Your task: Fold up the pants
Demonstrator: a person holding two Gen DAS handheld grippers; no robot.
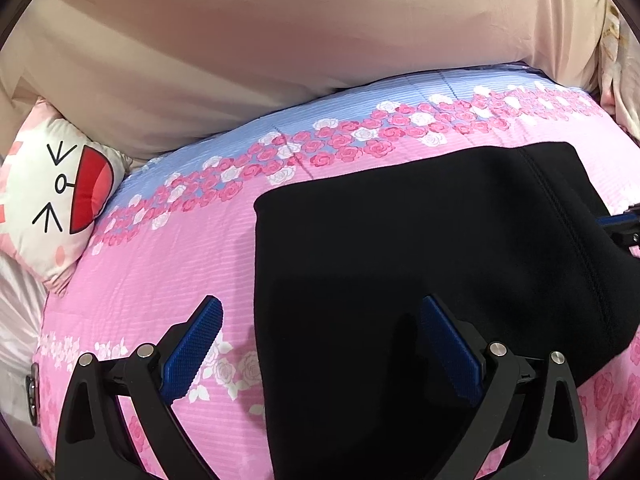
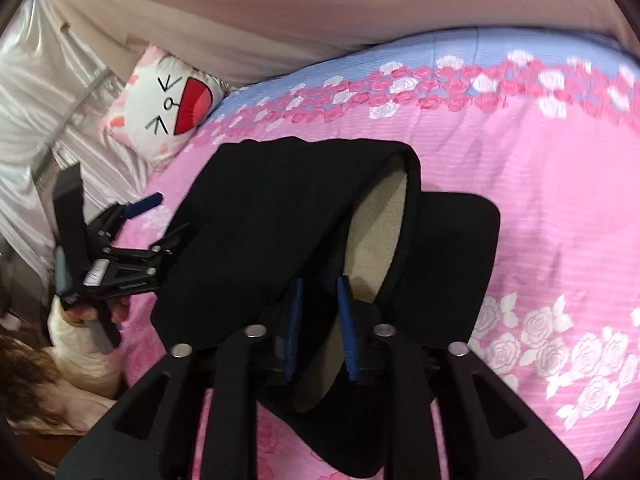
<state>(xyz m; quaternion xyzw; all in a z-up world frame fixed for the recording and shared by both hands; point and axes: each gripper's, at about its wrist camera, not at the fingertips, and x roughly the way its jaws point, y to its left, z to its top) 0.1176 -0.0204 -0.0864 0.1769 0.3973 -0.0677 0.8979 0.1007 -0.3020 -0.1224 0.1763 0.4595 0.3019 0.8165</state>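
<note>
- Black pants lie folded on pink floral bedspread, well apart from cat-face pillow.
- L gripper: 2 jaws spread wide, 1 pad over pants' edge, other over bedspread; nothing held.
- R gripper: jaws narrow, gap showing, pants' fleece-lined fold between pads, not pinched.
</note>
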